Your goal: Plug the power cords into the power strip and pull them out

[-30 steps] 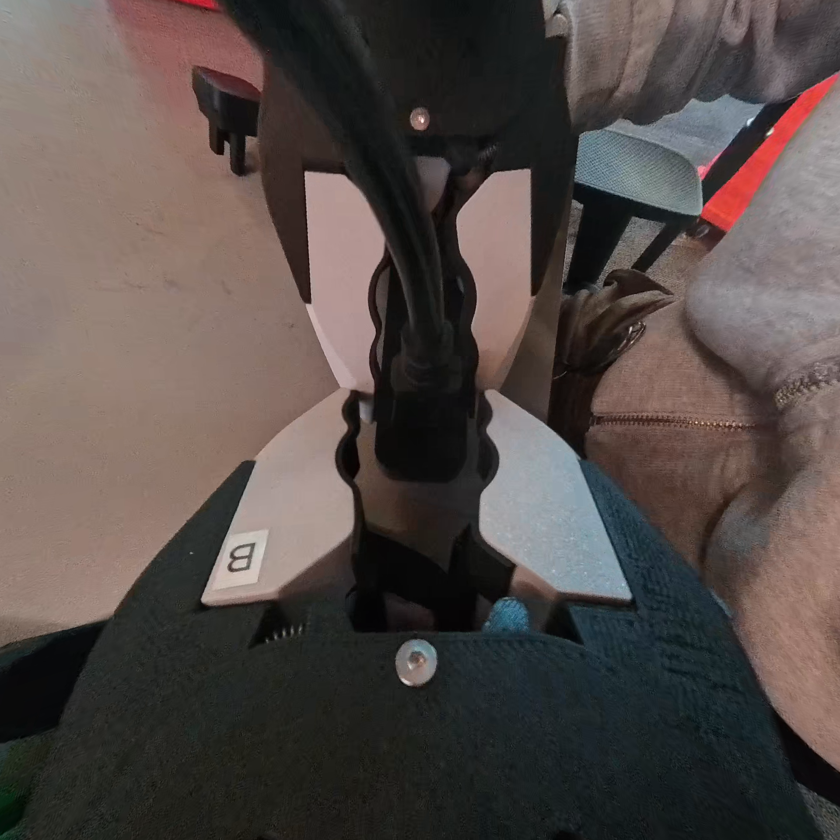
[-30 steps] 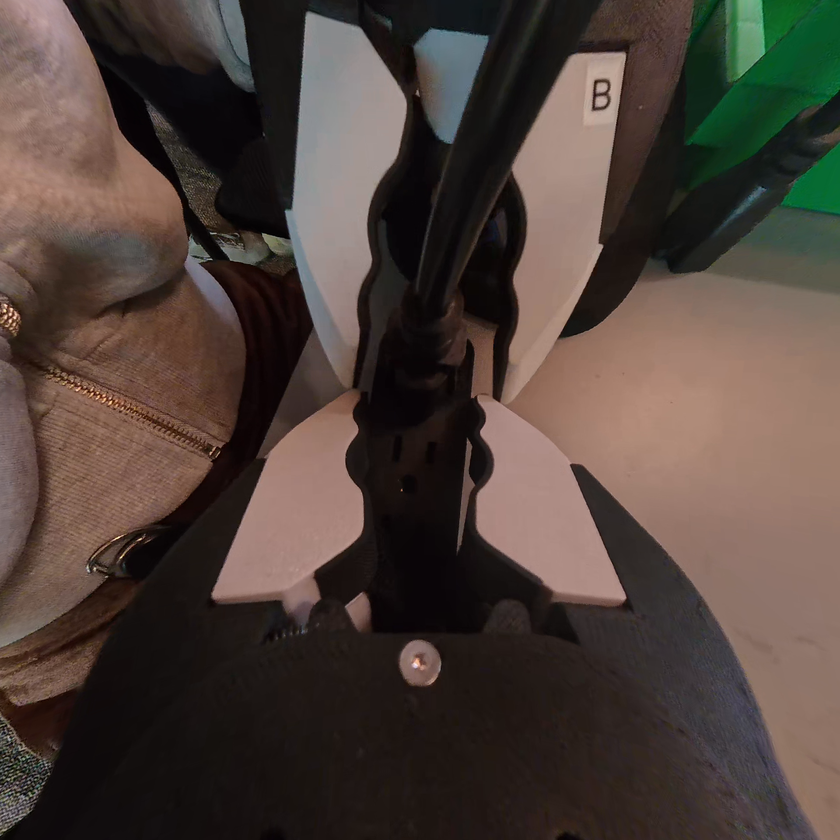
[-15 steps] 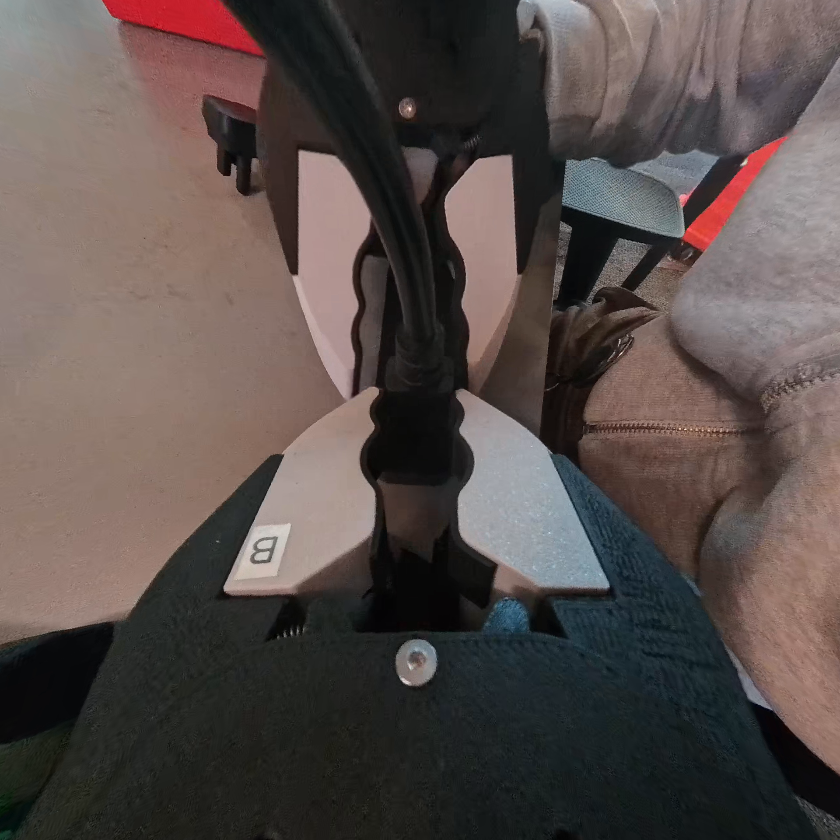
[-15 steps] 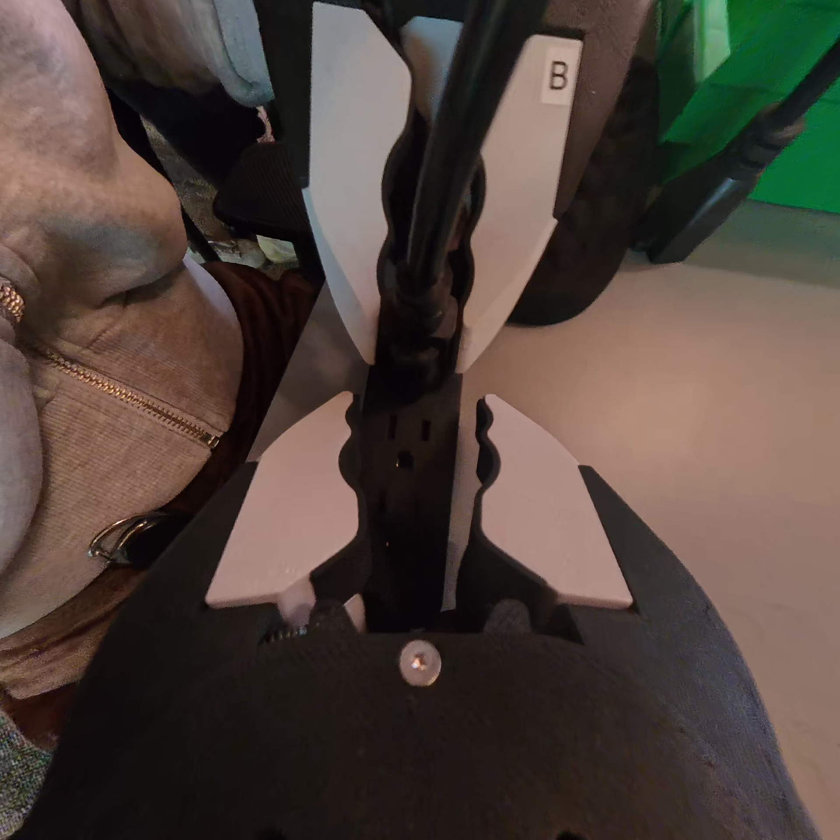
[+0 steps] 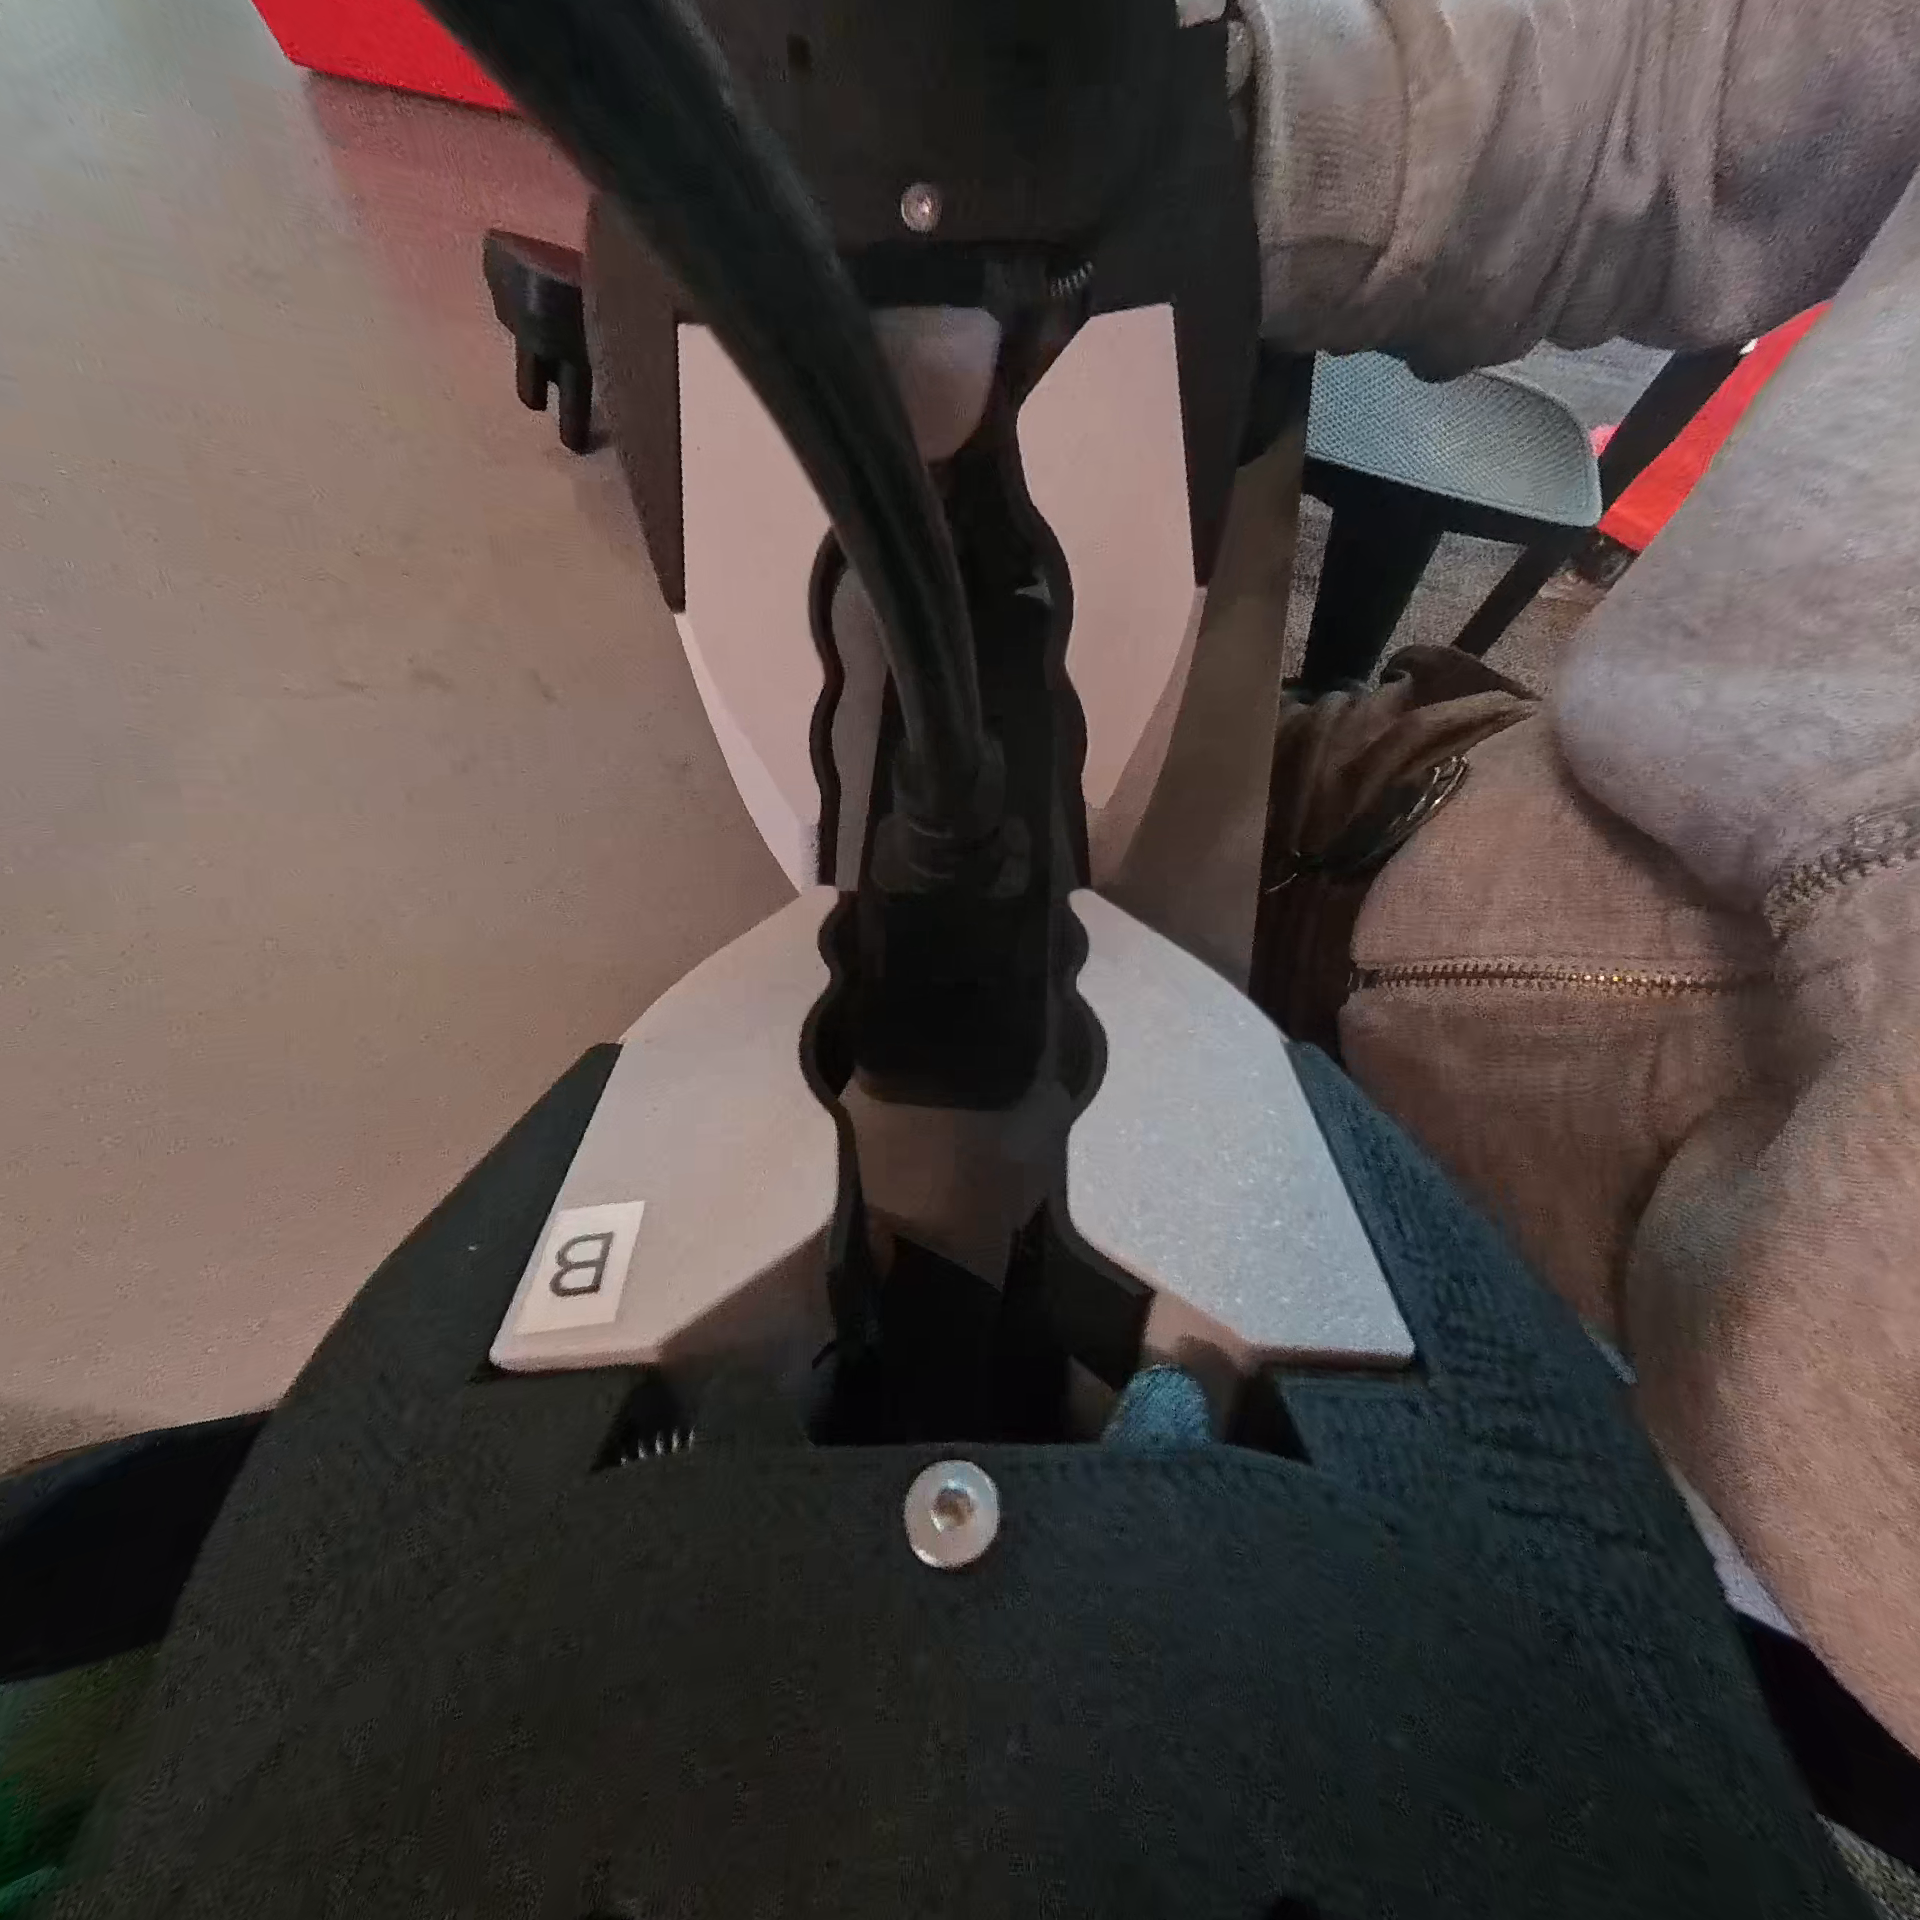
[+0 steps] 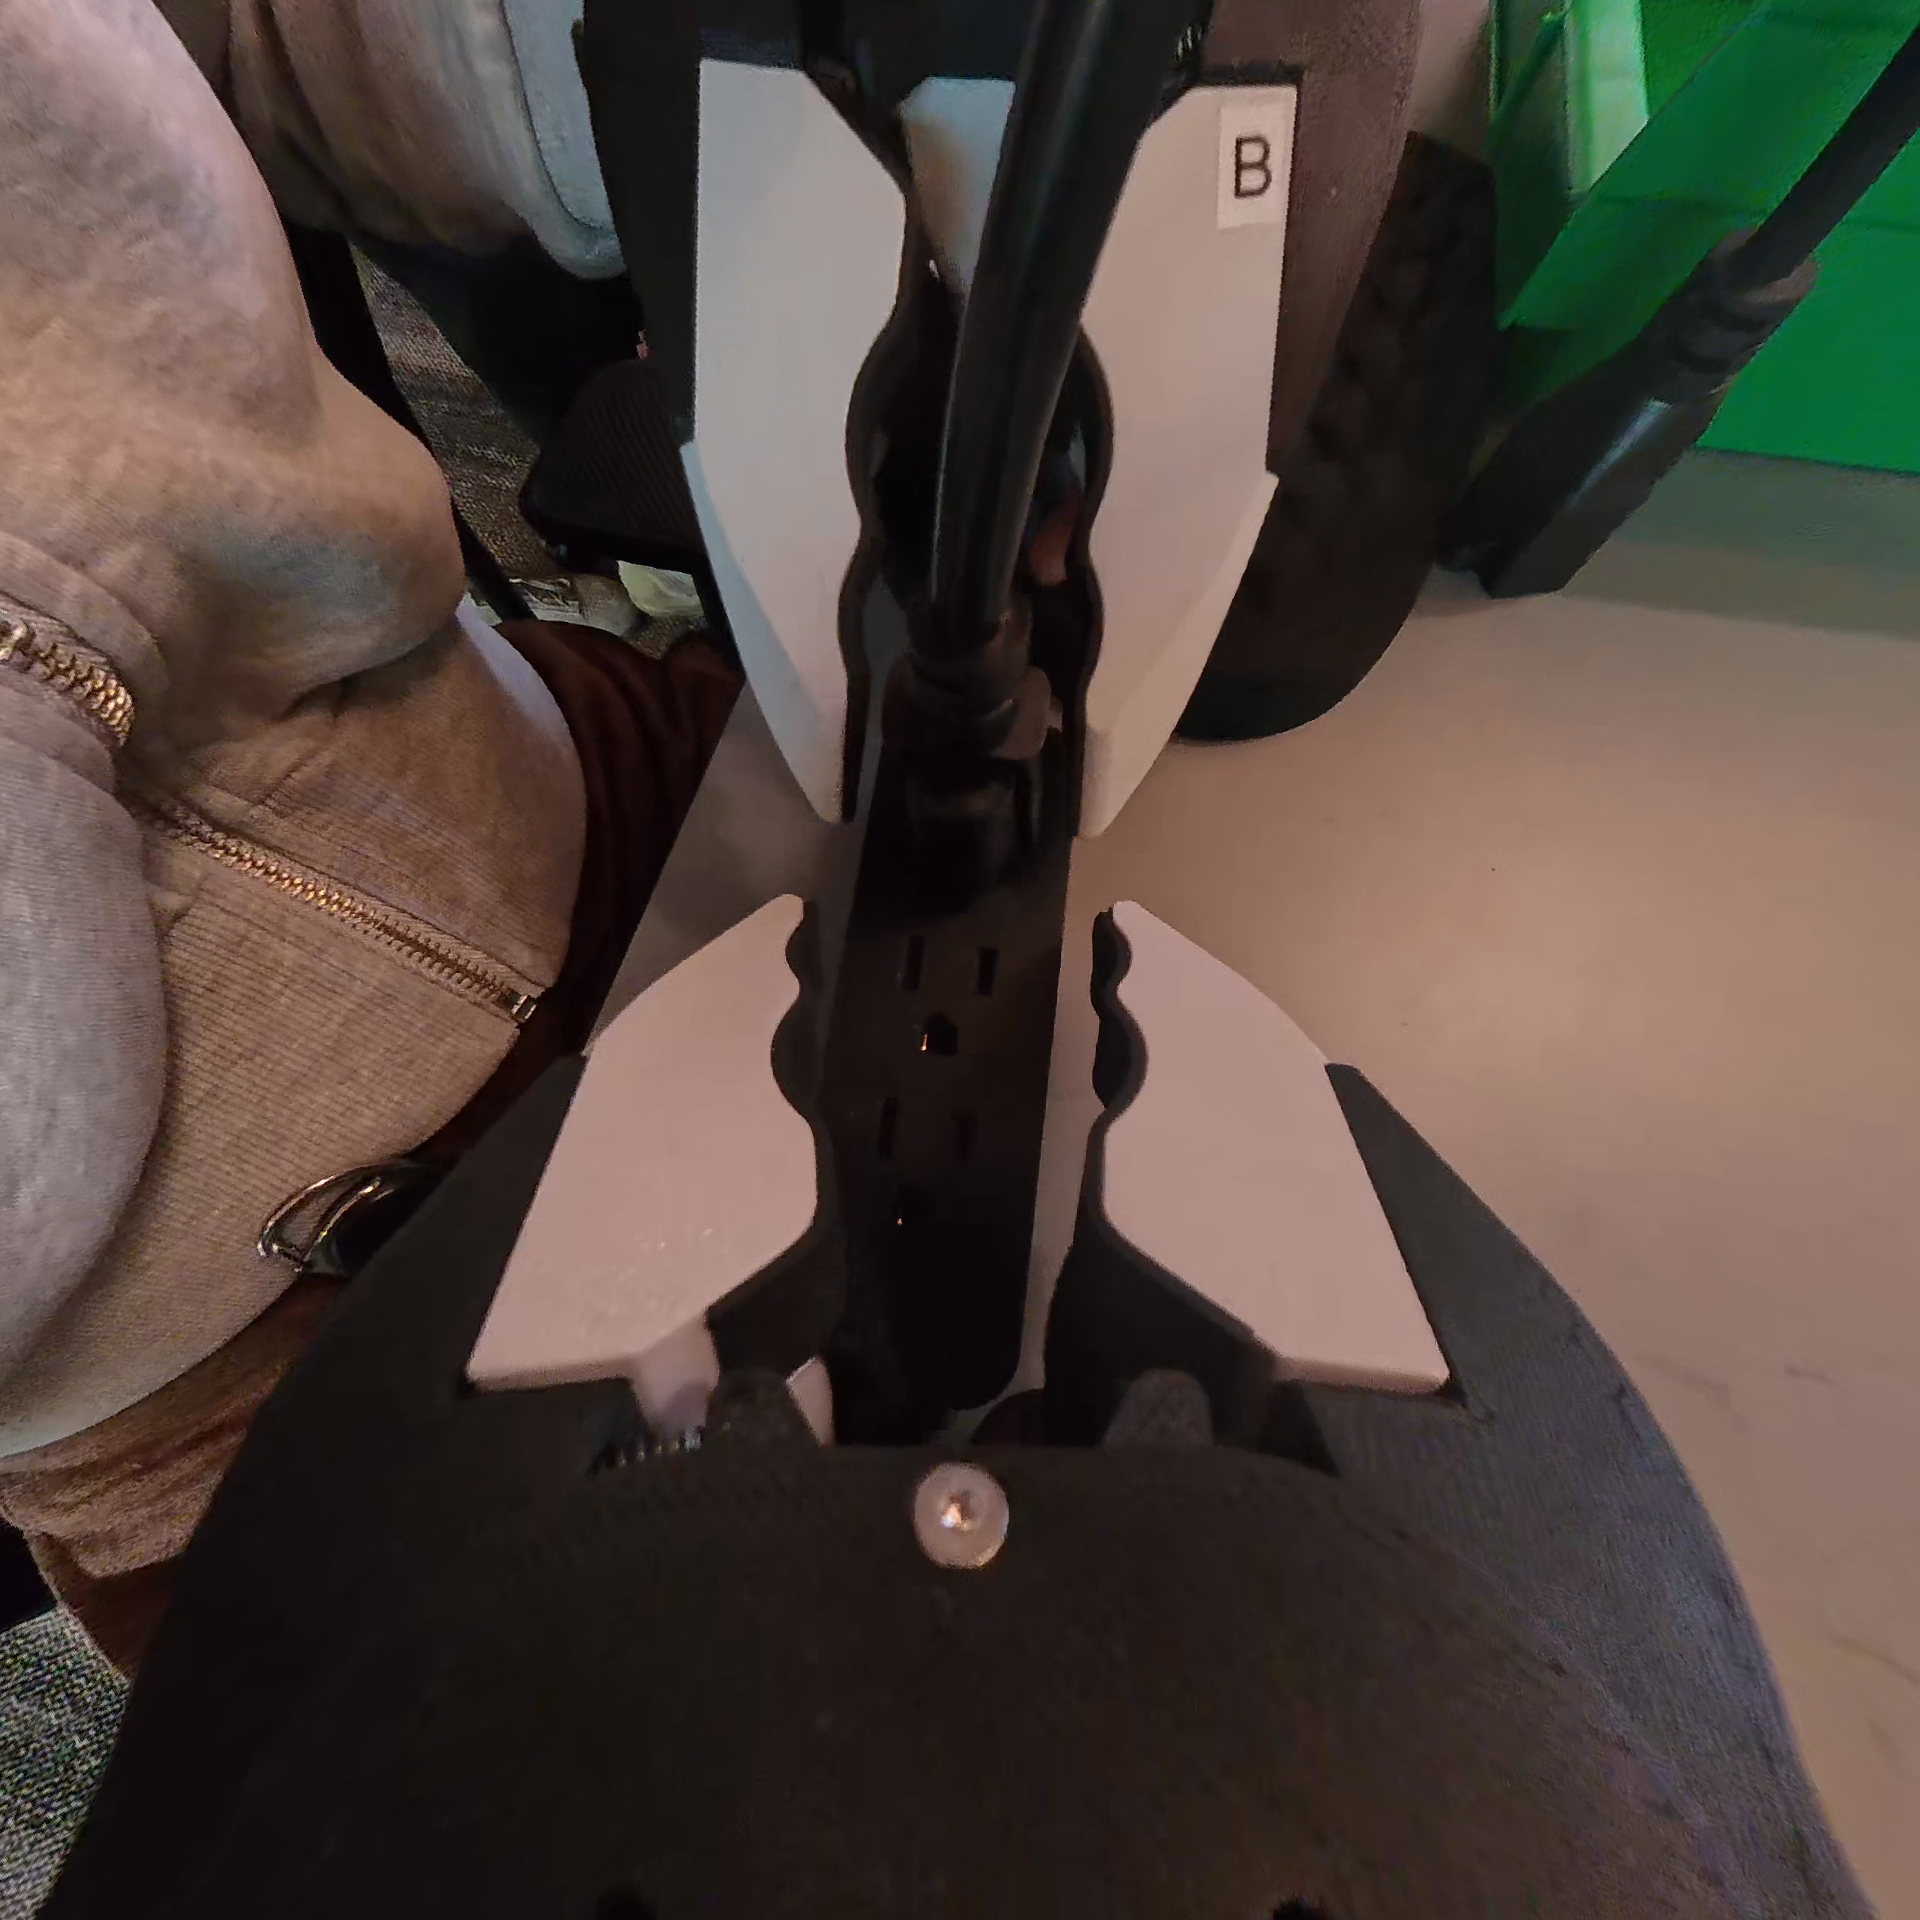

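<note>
Power strip (image 6: pixel 940 1091), black, runs lengthwise between the right gripper (image 6: pixel 951 925), whose white fingers (image 6: pixel 665 1174) stand spread with gaps on either side. Opposite, the left gripper (image 5: pixel 951 914) is clamped on the black plug (image 5: pixel 951 997) seated in the strip; its cord (image 5: pixel 790 332) arcs upward. Pale tabletop (image 6: pixel 1558 935) lies below.
</note>
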`<action>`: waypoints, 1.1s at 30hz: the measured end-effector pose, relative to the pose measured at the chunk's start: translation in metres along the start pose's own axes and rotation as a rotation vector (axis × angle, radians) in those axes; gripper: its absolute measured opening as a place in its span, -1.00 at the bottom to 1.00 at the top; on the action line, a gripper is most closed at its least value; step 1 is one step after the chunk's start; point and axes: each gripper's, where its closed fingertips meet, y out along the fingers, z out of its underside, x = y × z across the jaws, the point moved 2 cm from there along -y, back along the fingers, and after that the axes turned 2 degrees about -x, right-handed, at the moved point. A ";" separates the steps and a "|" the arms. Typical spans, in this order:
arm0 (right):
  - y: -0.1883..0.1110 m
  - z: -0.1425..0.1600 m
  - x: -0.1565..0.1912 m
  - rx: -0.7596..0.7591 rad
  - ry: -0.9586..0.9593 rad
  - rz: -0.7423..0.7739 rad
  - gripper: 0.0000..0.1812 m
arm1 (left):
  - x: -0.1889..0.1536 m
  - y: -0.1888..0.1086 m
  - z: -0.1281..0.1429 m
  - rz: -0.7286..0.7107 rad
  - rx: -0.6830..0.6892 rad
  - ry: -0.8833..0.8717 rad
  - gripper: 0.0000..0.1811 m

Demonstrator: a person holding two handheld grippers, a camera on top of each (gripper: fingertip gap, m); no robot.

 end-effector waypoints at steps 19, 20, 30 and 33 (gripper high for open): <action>0.007 0.001 0.003 0.016 -0.016 0.031 -0.51 | 0.000 -0.002 0.003 0.021 0.018 -0.008 -0.72; 0.008 0.000 0.004 0.027 -0.025 0.030 -0.52 | -0.002 -0.002 0.003 0.018 0.025 0.025 -0.73; 0.008 0.001 0.003 0.016 -0.010 0.039 -0.51 | 0.000 -0.003 0.003 0.024 0.003 0.030 -0.72; 0.008 0.001 0.004 0.023 -0.019 0.031 -0.52 | -0.001 -0.002 0.003 0.022 0.007 0.052 -0.73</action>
